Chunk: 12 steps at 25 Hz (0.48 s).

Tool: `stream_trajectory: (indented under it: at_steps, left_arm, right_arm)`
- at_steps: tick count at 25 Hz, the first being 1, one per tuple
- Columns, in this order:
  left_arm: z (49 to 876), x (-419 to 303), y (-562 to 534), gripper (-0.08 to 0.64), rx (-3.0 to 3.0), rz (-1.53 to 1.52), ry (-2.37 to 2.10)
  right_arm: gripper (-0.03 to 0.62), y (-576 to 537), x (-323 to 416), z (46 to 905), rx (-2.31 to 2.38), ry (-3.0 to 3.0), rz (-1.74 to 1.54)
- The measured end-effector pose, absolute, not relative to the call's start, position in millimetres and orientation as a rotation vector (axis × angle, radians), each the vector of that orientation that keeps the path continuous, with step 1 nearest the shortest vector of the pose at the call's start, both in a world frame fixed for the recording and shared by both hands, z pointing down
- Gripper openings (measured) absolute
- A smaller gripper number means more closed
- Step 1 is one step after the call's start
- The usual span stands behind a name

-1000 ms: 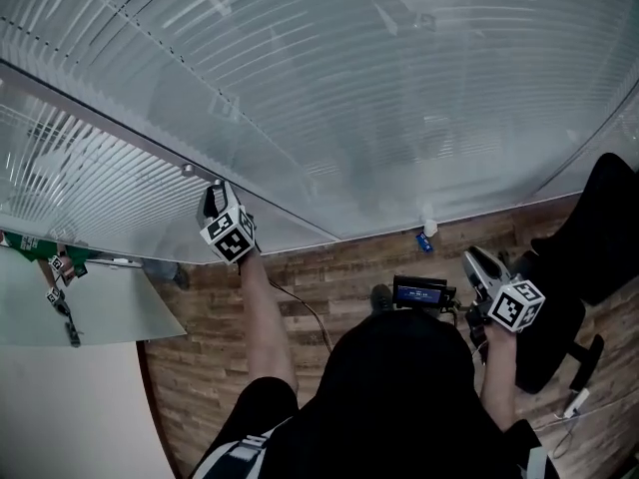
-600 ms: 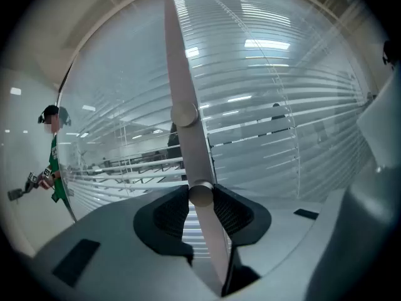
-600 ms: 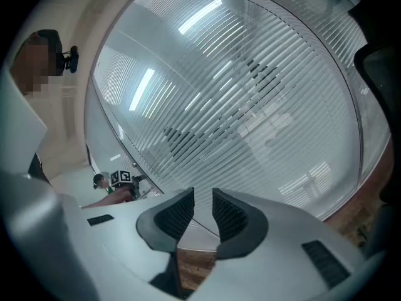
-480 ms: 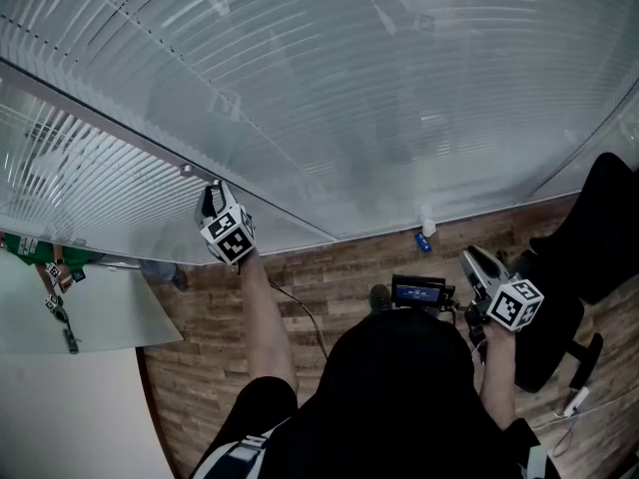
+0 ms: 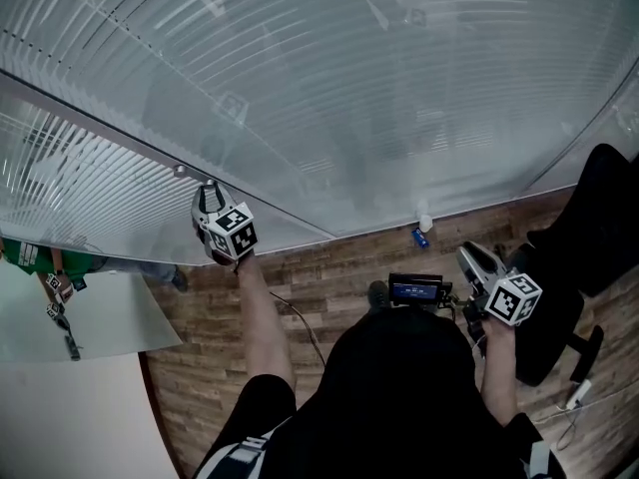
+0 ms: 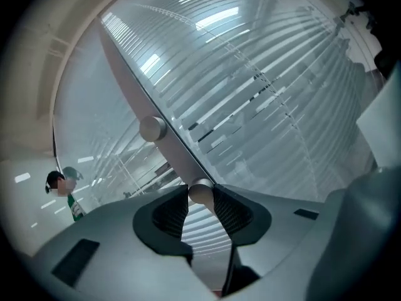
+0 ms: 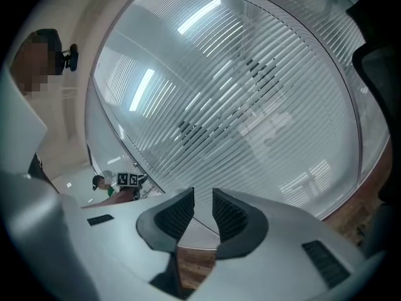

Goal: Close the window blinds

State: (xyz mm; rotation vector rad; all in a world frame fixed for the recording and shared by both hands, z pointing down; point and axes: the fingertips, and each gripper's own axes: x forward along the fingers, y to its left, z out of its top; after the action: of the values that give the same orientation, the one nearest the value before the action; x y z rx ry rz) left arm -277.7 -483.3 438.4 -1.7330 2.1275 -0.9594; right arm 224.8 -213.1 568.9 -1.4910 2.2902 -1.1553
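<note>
The slatted blinds point(image 5: 399, 88) sit behind glass in a grey frame point(image 5: 120, 133). Two round silver knobs stick out of the frame bar point(image 6: 164, 144). My left gripper point(image 6: 200, 197) is shut on the nearer knob point(image 6: 200, 191), with both ribbed pads against it; its jaws have just been closing on it. The farther knob point(image 6: 152, 128) stands free. In the head view the left gripper point(image 5: 207, 200) is up against the frame, just below that free knob point(image 5: 181, 171). My right gripper point(image 5: 471, 257) hangs low at the right, open point(image 7: 203, 209) with nothing between its jaws.
A black office chair point(image 5: 589, 228) stands at the right. A small blue thing point(image 5: 420, 238) and a white bottle point(image 5: 425, 224) lie at the foot of the glass on the wooden floor point(image 5: 329, 267). A device with a screen point(image 5: 416, 289) is at my chest. A person in green point(image 5: 25, 252) is beyond the glass.
The left gripper has rolled about its own axis at the frame bar; its marker cube now sits turned. The right gripper has not moved.
</note>
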Motion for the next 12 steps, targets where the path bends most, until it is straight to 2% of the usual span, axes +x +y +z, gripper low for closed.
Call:
stream_trajectory:
  at_steps: [5, 12]
  left_arm:
    - [445, -262, -438, 0.137, -1.947, -0.758, 2.252]
    - [470, -225, -282, 0.137, -2.128, -0.8, 2.252]
  right_arm:
    - [0.095, -208, 228, 574, -1.448, 2.304, -1.188]
    - [0.095, -177, 227, 570, -1.271, 2.389, -1.179]
